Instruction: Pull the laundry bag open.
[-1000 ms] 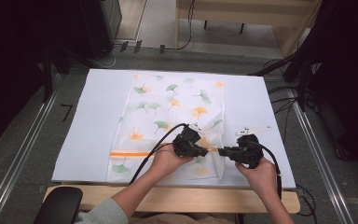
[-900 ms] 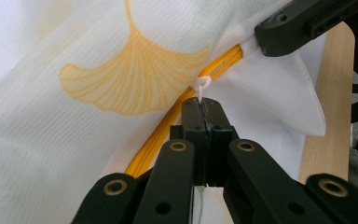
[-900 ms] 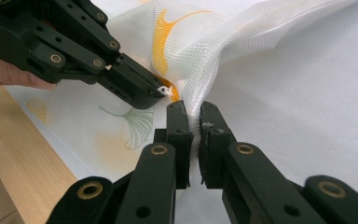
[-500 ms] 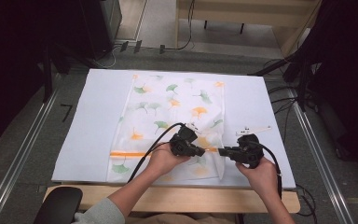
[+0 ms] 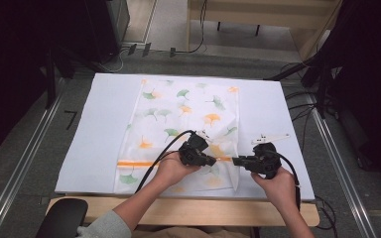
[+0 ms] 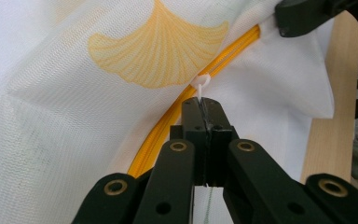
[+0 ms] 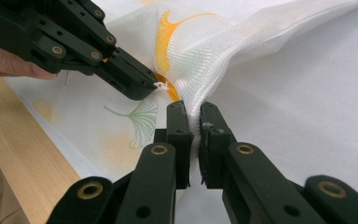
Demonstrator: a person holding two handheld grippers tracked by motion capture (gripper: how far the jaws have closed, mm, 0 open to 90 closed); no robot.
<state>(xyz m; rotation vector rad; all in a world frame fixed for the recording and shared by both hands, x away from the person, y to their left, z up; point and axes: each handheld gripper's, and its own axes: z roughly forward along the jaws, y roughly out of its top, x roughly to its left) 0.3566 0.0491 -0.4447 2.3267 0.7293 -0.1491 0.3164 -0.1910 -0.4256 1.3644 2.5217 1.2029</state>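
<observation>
a: almost nothing has moved since a second ago, left hand only nudged a bit along the orange line, right hand same spot.

b: biggest first?

a: white table cover spans the wooden table. mesh laundry bag with ginkgo leaf print lies flat on it, centre, long side running away from the person, near end by the table's front edge.

b: grippers?

a: both at the bag's near right part, tips facing each other, close but apart. right gripper clenched on a bunched fold of the bag's mesh edge, cloth pinched between the jaws and pulled up into a ridge. left gripper clamped tight on the white zipper pull.

b: zipper?

a: orange zipper runs across the bag near its front end, curves past the left jaws in the left gripper view. pull sits on it, just beside the right gripper's tip.
</observation>
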